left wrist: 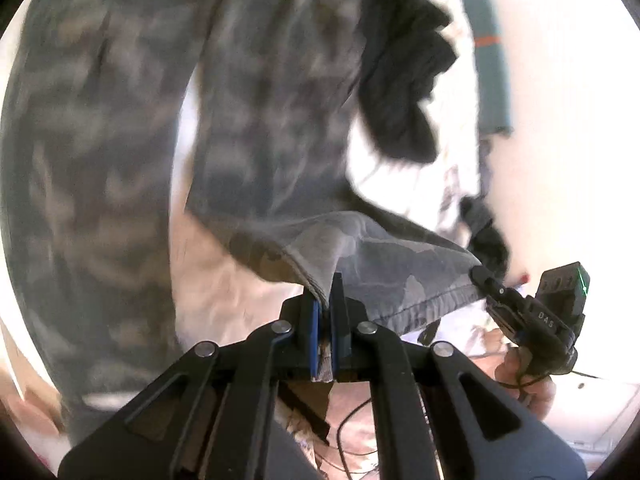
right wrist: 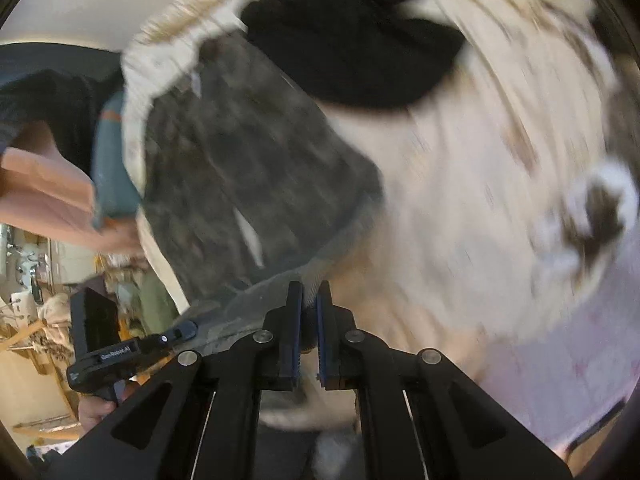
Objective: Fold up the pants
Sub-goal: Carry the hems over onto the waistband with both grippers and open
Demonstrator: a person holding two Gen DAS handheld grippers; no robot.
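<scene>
Grey camouflage pants (left wrist: 260, 128) hang and spread over a pale bed cover, blurred by motion. My left gripper (left wrist: 325, 292) is shut on the hem of the pants (left wrist: 360, 256). My right gripper (left wrist: 480, 274) shows at the right of the left wrist view, pinching the same hem at its other corner. In the right wrist view my right gripper (right wrist: 309, 300) is shut on the pants edge (right wrist: 248, 184), and my left gripper (right wrist: 188, 330) grips the edge at lower left.
A black garment (left wrist: 404, 64) lies on the bed beyond the pants; it also shows in the right wrist view (right wrist: 352, 32). A teal folded item (left wrist: 490, 60) sits at the far right. The patterned bed cover (right wrist: 500, 184) fills the right. Cluttered shelves (right wrist: 36, 280) are at lower left.
</scene>
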